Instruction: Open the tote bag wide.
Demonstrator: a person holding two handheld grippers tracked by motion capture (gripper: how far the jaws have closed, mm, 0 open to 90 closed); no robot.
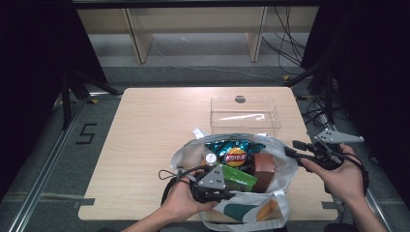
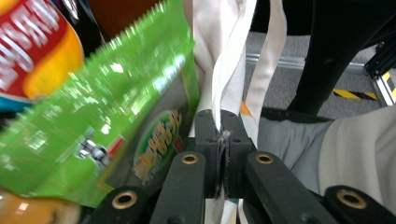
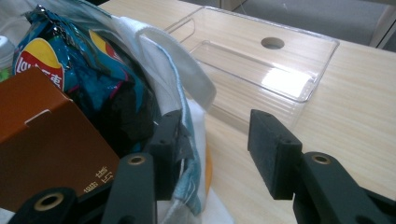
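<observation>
- At near edge of worktop (image 1: pixel 145 125): white bag (image 1: pixel 283 186), full of snacks; left gripper (image 2: pixel 219 154) fingers clenched on its rim fabric.
- Right gripper (image 3: pixel 219 149) fingers released, straddling the far rim w/o pinching.
- Risk: one-sided pull tips bag, green packet (image 2: pixel 107 116) & brown box (image 3: pixel 42 144) spill.

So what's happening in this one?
A person works a white tote bag full of snacks at the near edge of a table, with a claw in each hand. The left claw is shut on the bag's near rim, beside a green packet. The right claw is open at the bag's far side, one jaw against the cloth, the other over the table. A blue chip bag and a brown box sit inside; a clear tray lies beyond.
</observation>
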